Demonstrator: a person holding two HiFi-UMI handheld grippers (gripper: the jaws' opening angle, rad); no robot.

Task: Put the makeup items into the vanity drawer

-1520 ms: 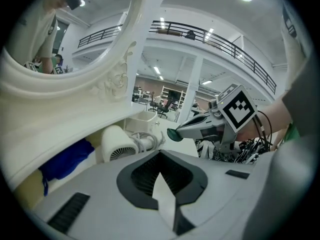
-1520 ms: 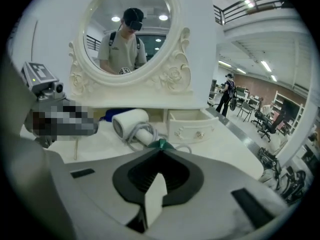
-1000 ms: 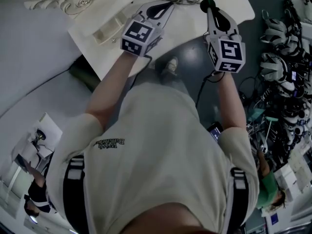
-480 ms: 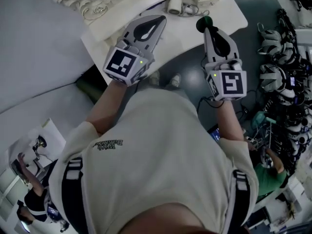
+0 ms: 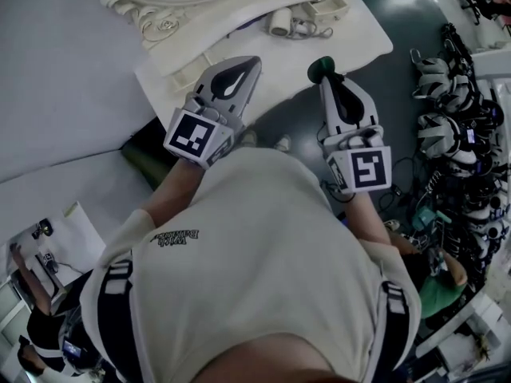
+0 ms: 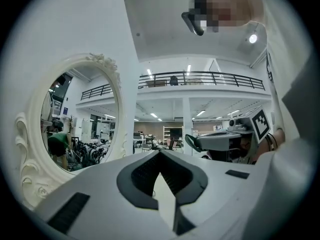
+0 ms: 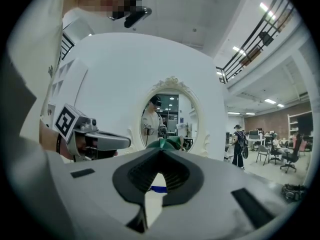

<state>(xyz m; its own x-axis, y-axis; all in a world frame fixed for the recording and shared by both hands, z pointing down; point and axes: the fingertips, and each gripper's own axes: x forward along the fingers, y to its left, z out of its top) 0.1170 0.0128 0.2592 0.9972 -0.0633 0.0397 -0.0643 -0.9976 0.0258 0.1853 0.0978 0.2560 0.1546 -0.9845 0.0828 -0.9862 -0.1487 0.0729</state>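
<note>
- Jaws of the right gripper are squeezed on a dark green makeup item at the vanity top's front edge
- Left gripper is pressed closed, holding nothing, over that edge
- Small white tub sits near the back edge

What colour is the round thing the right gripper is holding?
Dark green. The round thing shows best in the head view, held by the right gripper.

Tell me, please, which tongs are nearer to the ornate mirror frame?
Left. The left tongs hover over the vanity top just before the mirror frame; the right tongs, holding a green item, sit farther right, at the vanity's front edge.
</note>
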